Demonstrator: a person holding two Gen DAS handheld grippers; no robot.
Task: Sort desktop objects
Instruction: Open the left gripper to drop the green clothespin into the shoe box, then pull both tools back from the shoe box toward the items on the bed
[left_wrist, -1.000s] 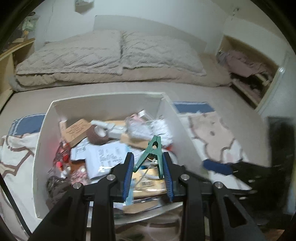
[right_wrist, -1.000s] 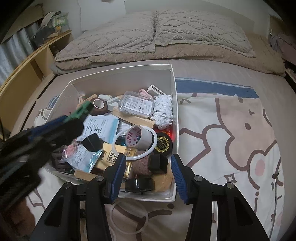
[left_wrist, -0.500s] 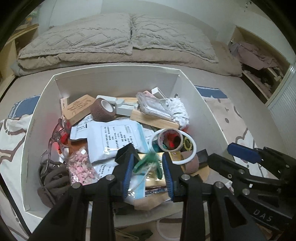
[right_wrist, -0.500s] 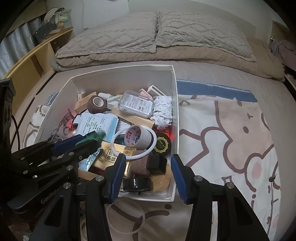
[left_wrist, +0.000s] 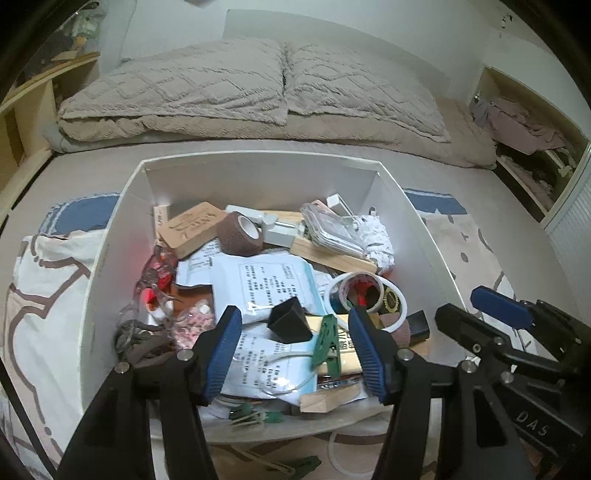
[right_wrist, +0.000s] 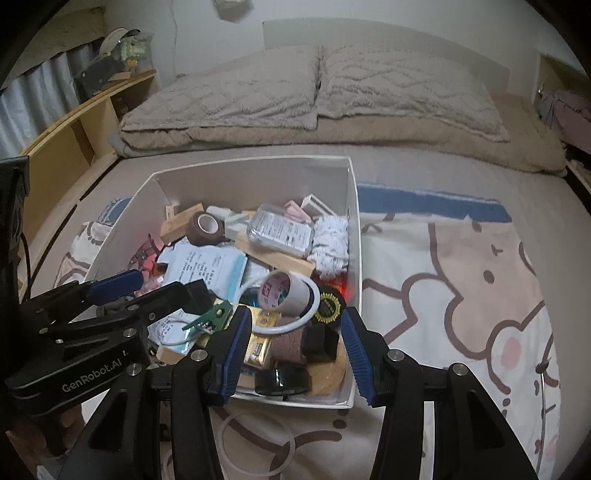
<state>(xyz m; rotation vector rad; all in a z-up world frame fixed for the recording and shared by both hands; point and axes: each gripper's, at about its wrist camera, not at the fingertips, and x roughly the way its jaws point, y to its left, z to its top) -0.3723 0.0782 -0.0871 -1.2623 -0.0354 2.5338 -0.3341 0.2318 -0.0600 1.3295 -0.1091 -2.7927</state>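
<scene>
A white box full of small desk items stands on the bed. My left gripper hangs over its near end, and its jaws are opening. A green clip lies between them on the packets and papers; neither blue pad presses on it. The right wrist view shows the same clip just beyond the left gripper. My right gripper hovers over the box's near right corner, jaws apart with nothing between them. It also enters the left wrist view as the right gripper from the right.
In the box lie a white tape roll, a brown bandage roll, wooden blocks, printed packets and a black wedge. More green clips lie by the near wall. Pillows sit behind and a wooden shelf stands left.
My left gripper came down over the box and its jaws spread. The green clip, gripped upright a second ago, now lies loose on the contents. The right gripper stayed put.
</scene>
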